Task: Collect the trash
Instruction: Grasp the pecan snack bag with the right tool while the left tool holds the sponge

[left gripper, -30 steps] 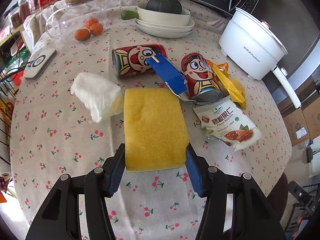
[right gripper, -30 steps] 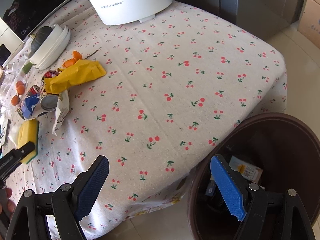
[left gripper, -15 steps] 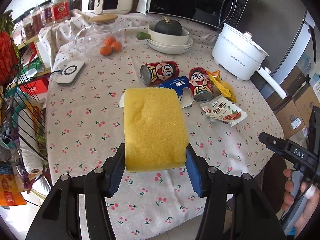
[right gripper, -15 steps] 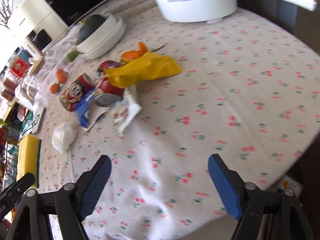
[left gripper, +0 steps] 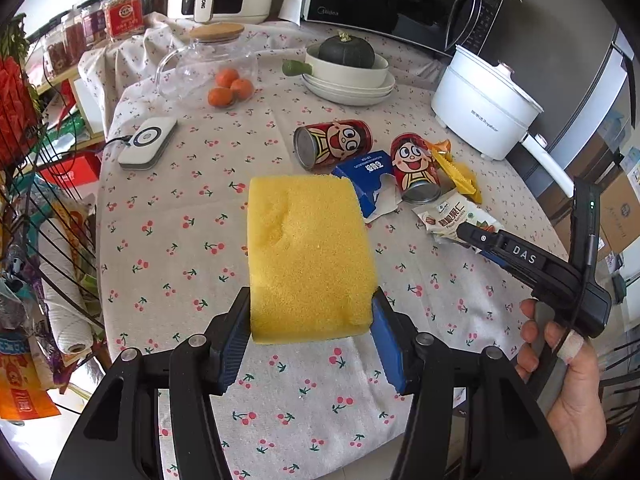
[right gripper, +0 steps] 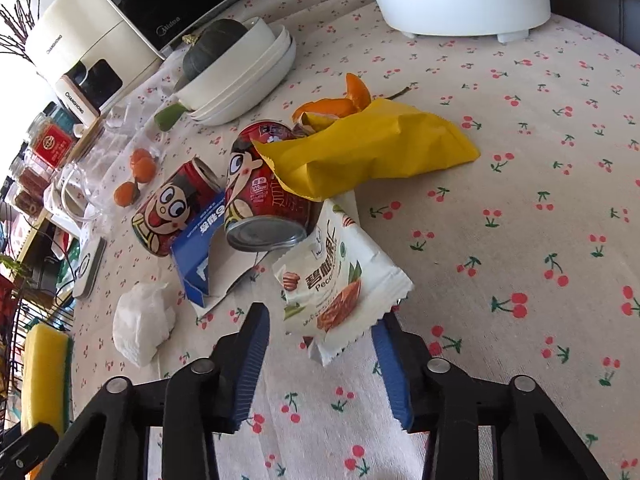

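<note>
My left gripper [left gripper: 310, 322] is shut on a yellow sponge [left gripper: 306, 256], held above the cherry-print table. My right gripper [right gripper: 320, 330] is open; the near end of a white pecan snack packet [right gripper: 338, 280] lies between its fingers on the cloth. Behind the packet lie two red cartoon cans [right gripper: 262, 196] [right gripper: 170, 212], a torn blue carton [right gripper: 200, 248], a yellow wrapper [right gripper: 368, 150], orange peel [right gripper: 340, 102] and a crumpled white tissue [right gripper: 140, 326]. In the left wrist view the right gripper [left gripper: 468, 234] reaches the packet [left gripper: 452, 216].
A white electric pot [left gripper: 484, 110], stacked bowls with a green squash [left gripper: 348, 70], a glass jar beside tangerines [left gripper: 228, 88] and a white charger [left gripper: 148, 142] stand on the table. A microwave [left gripper: 400, 0] is behind. A wire rack [left gripper: 36, 208] is left.
My right gripper swung from the brown bin at the table edge back over the table, up to the pecan packet. My left gripper lifted the sponge and drew back from the trash.
</note>
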